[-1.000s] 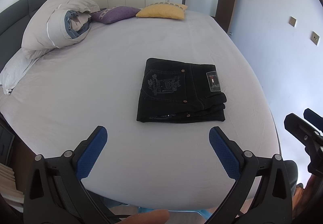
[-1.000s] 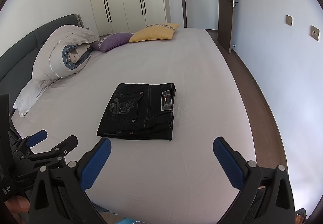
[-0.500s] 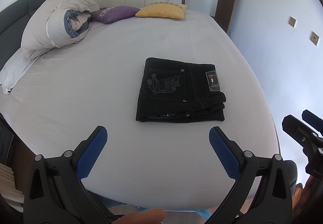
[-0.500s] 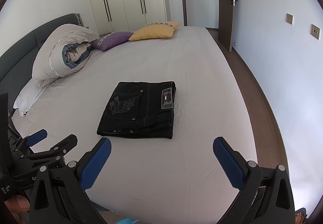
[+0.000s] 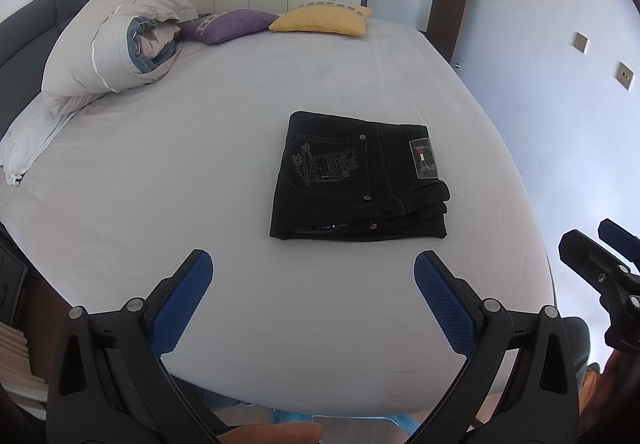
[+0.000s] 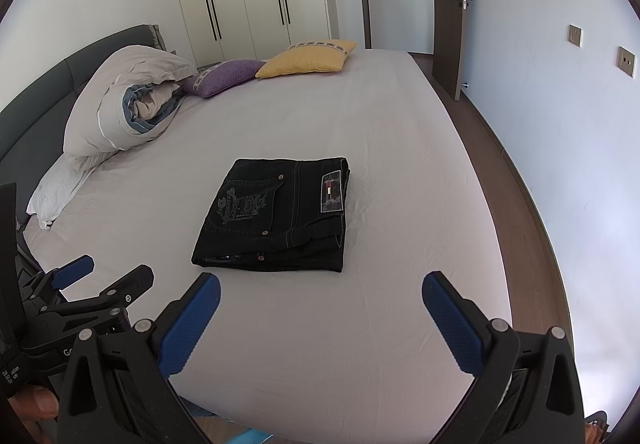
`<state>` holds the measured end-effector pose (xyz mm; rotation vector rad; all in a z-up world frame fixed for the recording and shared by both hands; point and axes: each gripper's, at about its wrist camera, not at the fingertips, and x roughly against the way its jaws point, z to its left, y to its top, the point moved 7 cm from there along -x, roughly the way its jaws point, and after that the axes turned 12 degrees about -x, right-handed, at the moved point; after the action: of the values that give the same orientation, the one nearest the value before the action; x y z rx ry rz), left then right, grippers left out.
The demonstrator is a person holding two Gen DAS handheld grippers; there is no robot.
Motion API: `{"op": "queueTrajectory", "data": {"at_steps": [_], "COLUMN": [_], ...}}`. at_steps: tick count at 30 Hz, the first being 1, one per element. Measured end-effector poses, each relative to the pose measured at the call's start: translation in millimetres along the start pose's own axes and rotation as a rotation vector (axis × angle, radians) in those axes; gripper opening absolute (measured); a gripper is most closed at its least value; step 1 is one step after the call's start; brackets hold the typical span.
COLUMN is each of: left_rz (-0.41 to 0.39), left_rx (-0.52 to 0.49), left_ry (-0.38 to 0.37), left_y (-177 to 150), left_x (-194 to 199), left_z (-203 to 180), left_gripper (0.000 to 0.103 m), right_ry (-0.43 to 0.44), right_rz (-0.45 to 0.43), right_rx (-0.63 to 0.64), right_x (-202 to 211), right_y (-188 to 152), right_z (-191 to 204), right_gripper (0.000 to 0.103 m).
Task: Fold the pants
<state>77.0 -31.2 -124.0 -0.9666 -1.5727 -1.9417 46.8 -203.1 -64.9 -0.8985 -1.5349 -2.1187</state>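
Observation:
Black pants lie folded into a compact rectangle on the light grey bed sheet, back pocket and label patch facing up. They also show in the right wrist view. My left gripper is open and empty, held back near the bed's front edge, apart from the pants. My right gripper is open and empty, also at the front edge, short of the pants. The left gripper shows at the left of the right wrist view, and the right gripper at the right edge of the left wrist view.
A rolled duvet and white pillow lie at the far left by the dark headboard. A purple cushion and a yellow cushion sit at the far end. A wall and door run along the right.
Both grippers stay open and almost still. The views have shifted only slightly; the pants have not moved.

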Motion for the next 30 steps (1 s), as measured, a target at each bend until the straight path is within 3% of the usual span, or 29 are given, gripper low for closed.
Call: {"op": "queueTrajectory", "data": {"at_steps": [30], "left_rz": [0.003], "left_rx": [0.002], "left_ry": [0.006], "left_y": [-2.3], "left_x": [-0.5], "left_z": [-0.2], "left_gripper": [0.103], "right_ry": [0.002], "right_rz": [0.009], "right_rx": [-0.001], "right_x": [-1.6], "right_y": [-2.3], "right_z": [-2.8], "right_gripper": [0.103]}}
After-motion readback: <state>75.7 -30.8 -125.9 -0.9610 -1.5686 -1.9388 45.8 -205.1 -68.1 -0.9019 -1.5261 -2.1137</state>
